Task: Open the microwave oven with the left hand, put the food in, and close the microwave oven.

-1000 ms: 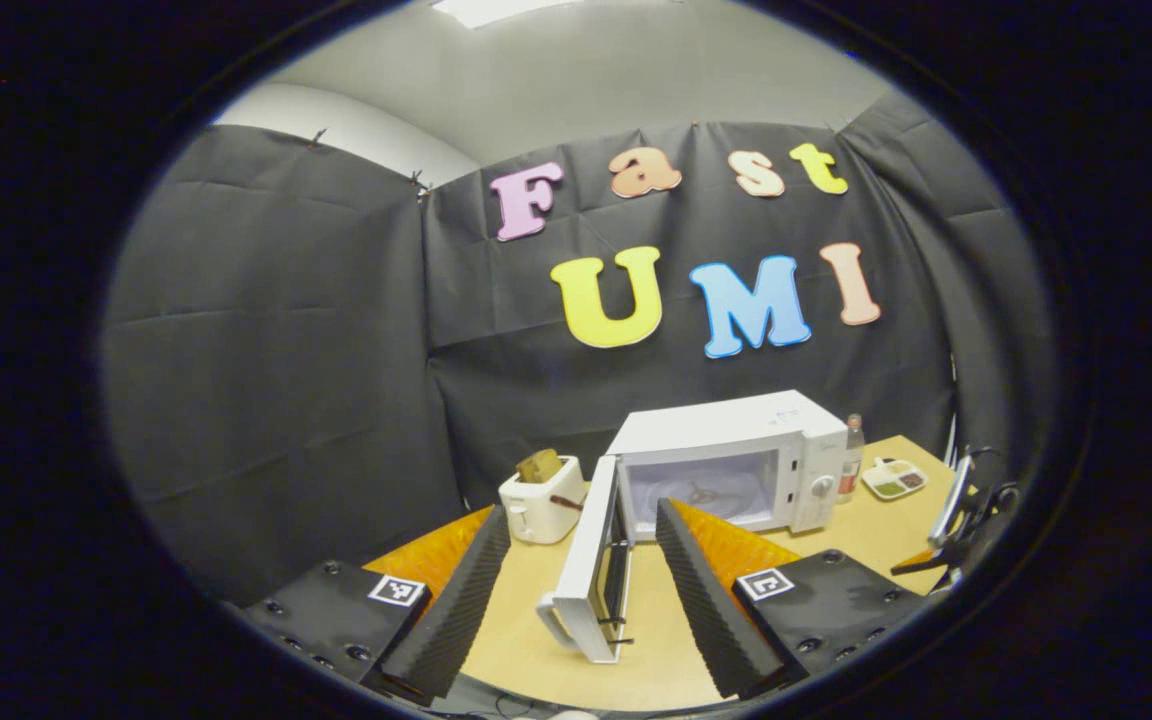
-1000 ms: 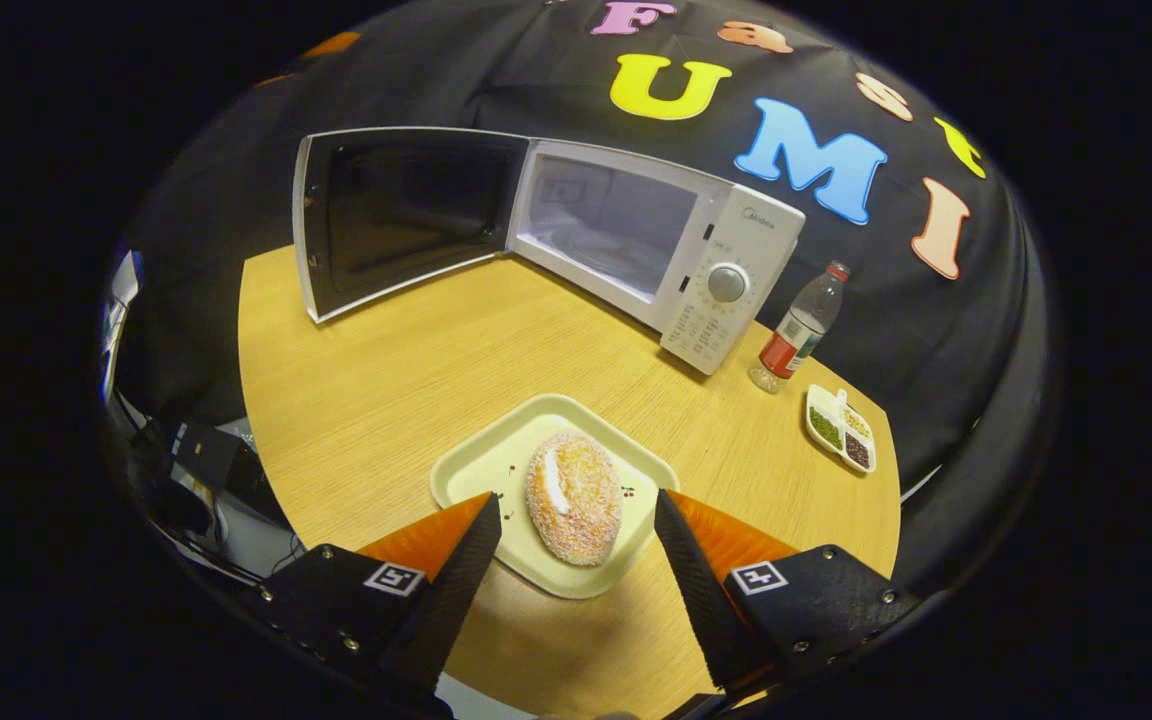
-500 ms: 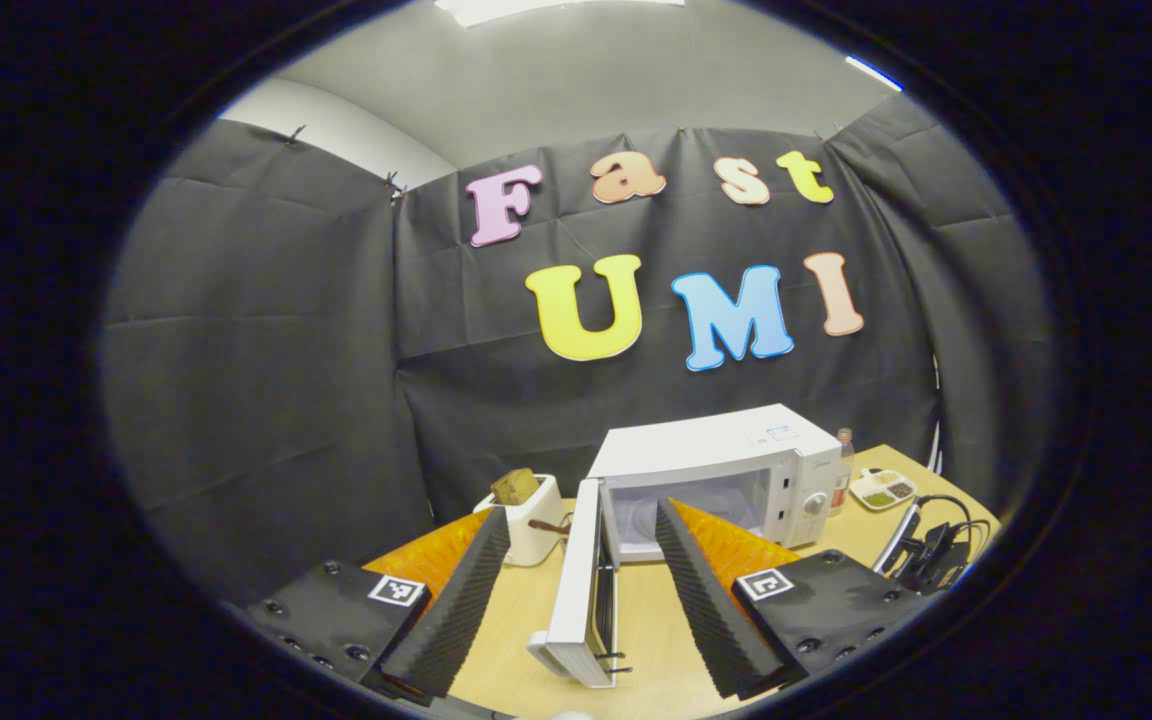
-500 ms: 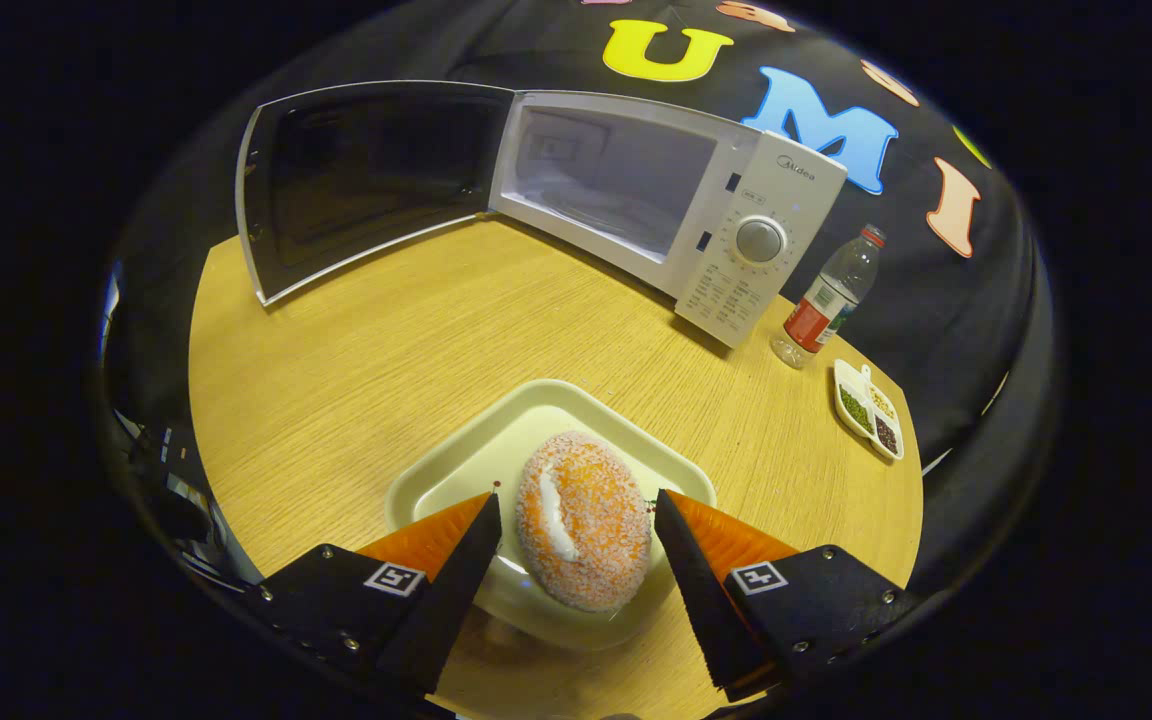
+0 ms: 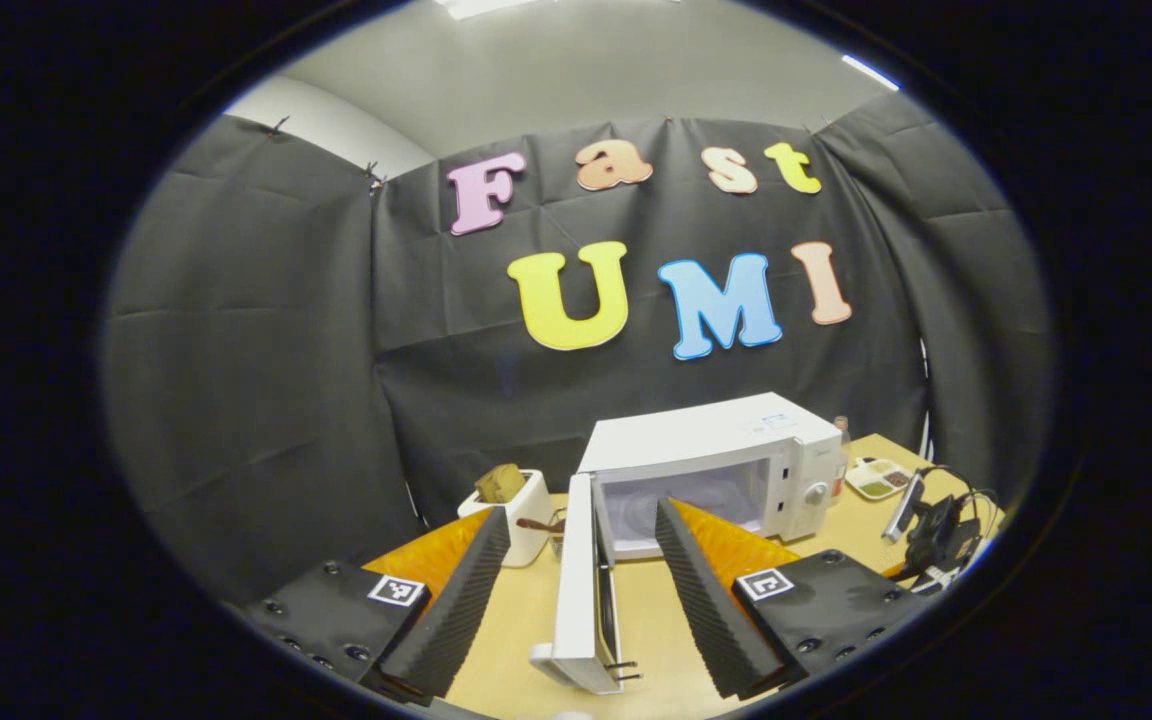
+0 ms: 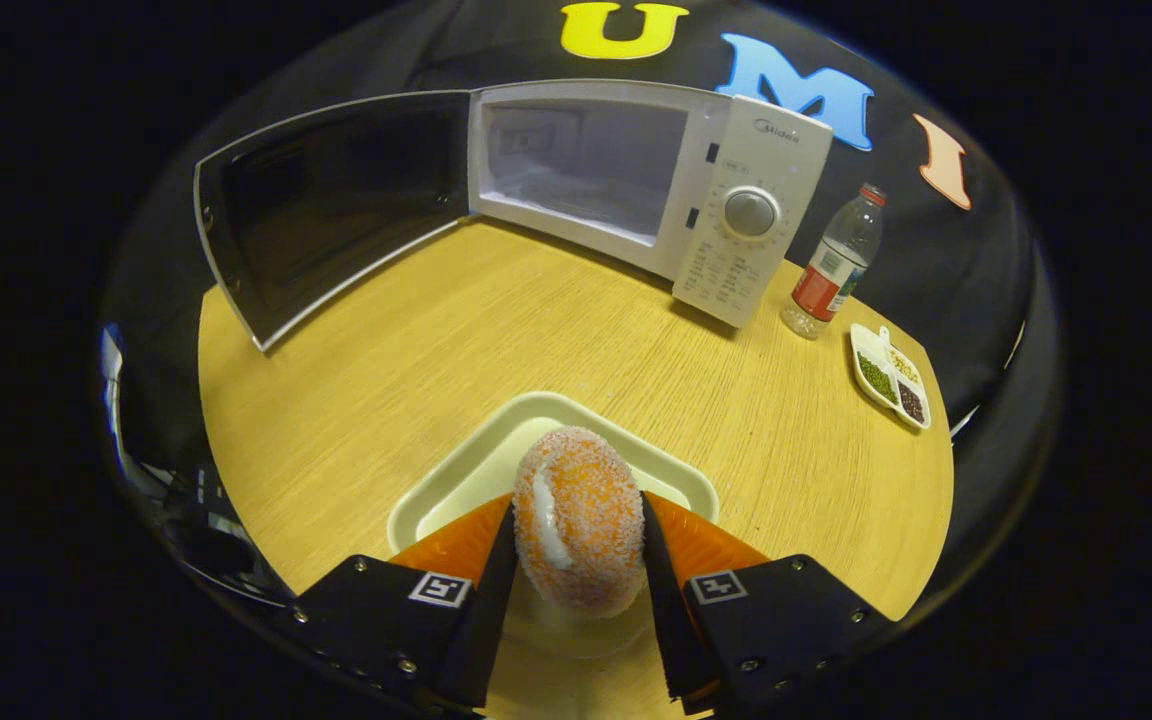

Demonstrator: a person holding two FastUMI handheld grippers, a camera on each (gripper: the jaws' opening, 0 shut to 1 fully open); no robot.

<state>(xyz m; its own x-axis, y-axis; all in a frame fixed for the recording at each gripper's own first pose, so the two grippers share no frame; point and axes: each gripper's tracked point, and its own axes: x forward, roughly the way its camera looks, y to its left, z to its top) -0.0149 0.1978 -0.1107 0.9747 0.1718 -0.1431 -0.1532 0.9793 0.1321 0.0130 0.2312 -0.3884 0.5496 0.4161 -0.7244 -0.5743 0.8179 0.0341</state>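
A sugar-coated orange bun [image 6: 576, 520] sits between the fingers of my right gripper [image 6: 576, 565], which is shut on it over a pale green tray [image 6: 456, 480]. The white microwave [image 6: 736, 200] stands at the back of the wooden table with its door [image 6: 326, 210] swung wide to the left and its cavity [image 6: 586, 155] bare. In the left gripper view, my left gripper [image 5: 576, 580] is open and held back from the microwave [image 5: 716, 440], with the door's edge [image 5: 576, 590] seen between its fingers.
A water bottle [image 6: 831, 265] and a small divided dish [image 6: 891, 375] stand right of the microwave. A white toaster [image 5: 511, 505] holding bread stands left of it. The round table's edge [image 6: 226, 440] falls off at left, with black gear [image 5: 936, 525] at the right.
My right gripper has lowered onto the tray and its fingers have shut on the bun. The left gripper has drifted back a little, still open.
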